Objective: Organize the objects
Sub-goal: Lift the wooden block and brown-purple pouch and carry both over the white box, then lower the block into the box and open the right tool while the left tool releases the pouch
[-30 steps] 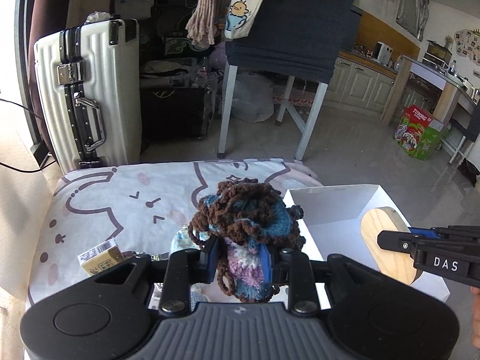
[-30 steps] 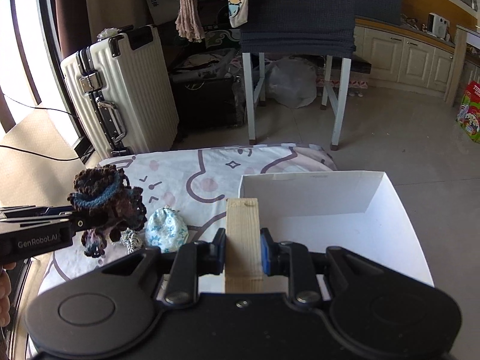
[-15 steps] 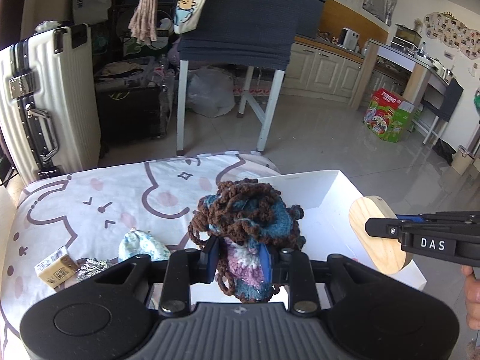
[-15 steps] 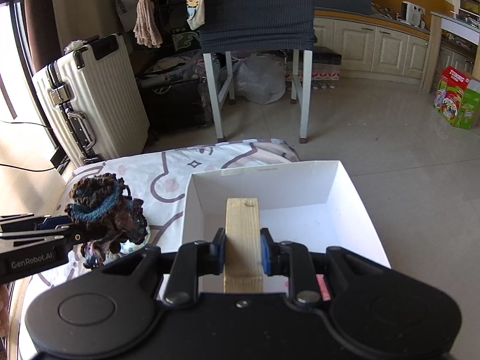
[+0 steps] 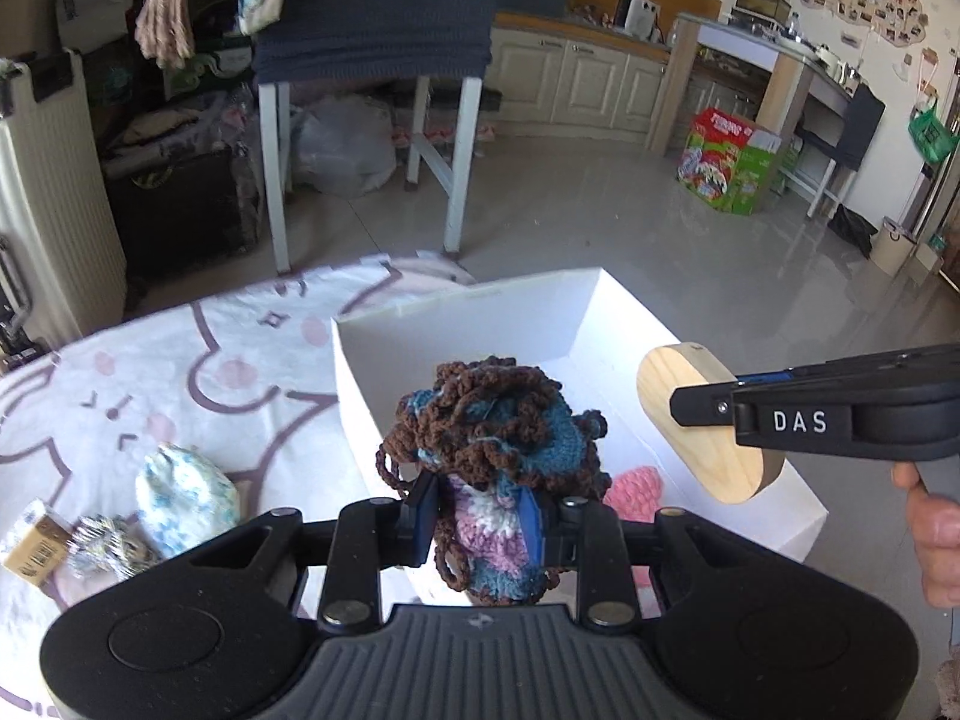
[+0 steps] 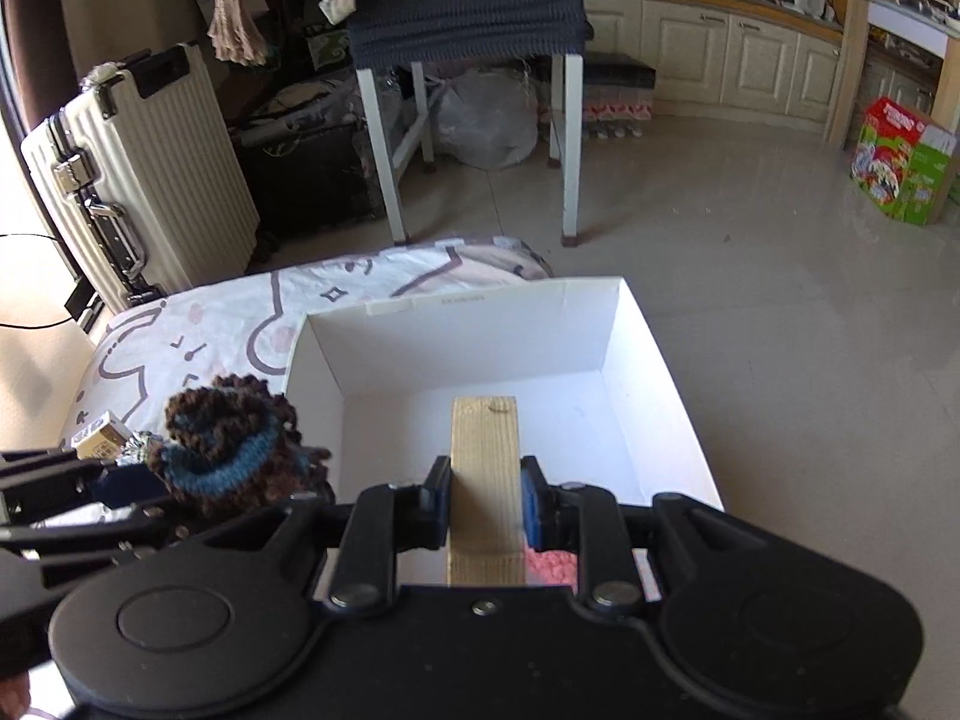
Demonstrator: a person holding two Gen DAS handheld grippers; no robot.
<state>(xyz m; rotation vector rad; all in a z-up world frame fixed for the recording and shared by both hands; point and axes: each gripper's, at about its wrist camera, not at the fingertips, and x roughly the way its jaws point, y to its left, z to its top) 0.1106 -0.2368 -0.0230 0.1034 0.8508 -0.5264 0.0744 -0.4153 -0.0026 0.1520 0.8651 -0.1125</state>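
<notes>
My left gripper [image 5: 480,513] is shut on a crocheted pouch [image 5: 498,438] of brown, blue and pink yarn, held over the left wall of the white box [image 5: 462,312]. My right gripper [image 6: 485,495] is shut on a rounded wooden block [image 6: 485,480], held above the inside of the white box [image 6: 462,306]. In the left wrist view the wooden block [image 5: 696,420] hangs at the right, over the box. In the right wrist view the crocheted pouch [image 6: 231,450] sits at the left, beside the box wall. A pink knitted thing [image 5: 639,483] lies in the box.
On the cat-print cloth [image 5: 180,372] lie a small blue-white pouch [image 5: 180,495], a silvery crumpled thing [image 5: 105,546] and a small tan packet [image 5: 36,549]. Beyond stand a cream suitcase [image 6: 138,180], a white-legged chair [image 6: 474,90] and bare tiled floor [image 6: 750,240].
Both grippers have moved right, from above the cloth to above the white box, each still holding its object. The box now fills more of both views.
</notes>
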